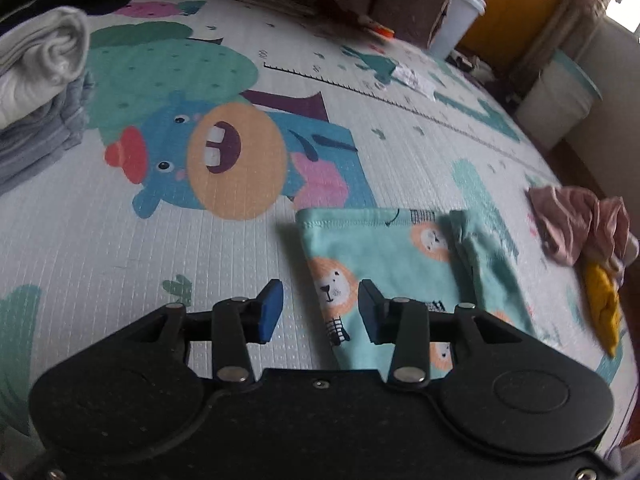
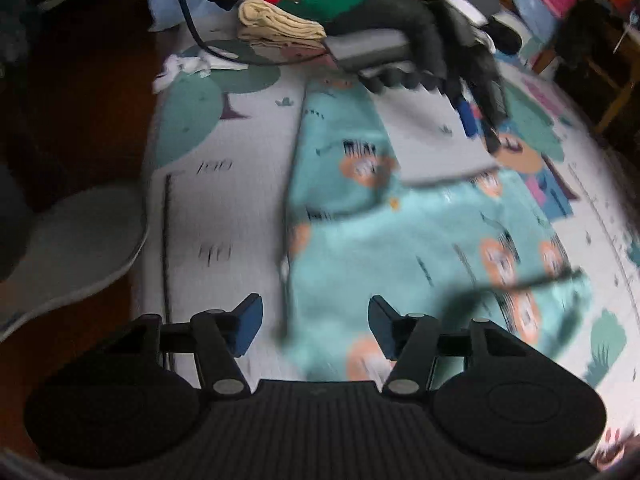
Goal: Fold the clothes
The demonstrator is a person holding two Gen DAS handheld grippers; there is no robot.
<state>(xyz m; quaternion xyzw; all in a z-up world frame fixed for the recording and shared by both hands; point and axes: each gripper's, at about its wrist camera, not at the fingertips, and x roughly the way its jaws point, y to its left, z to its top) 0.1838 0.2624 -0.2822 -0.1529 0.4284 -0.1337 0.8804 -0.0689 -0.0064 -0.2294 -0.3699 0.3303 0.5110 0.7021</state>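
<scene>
The left gripper (image 1: pixel 320 312) stood partly open above the play mat (image 1: pixel 200 272), nothing between its blue pads (image 1: pixel 272 312); its right-hand finger overlapped the near edge of the turquoise lion-print garment (image 1: pixel 384 252), which lay flat on the mat. The right gripper (image 2: pixel 316 328) was likewise partly open and held nothing, its jaws poised over the near end of the same garment (image 2: pixel 400 240), seen blurred in that view. Farther out in the right wrist view, a gloved hand (image 2: pixel 400 20) held the left gripper's grey handle beyond the garment's far end. A stack of folded grey and white clothes (image 1: pixel 36 92) sat at the mat's left edge. A crumpled pink and yellow pile (image 1: pixel 588 248) lay right of the garment, apart from it.
</scene>
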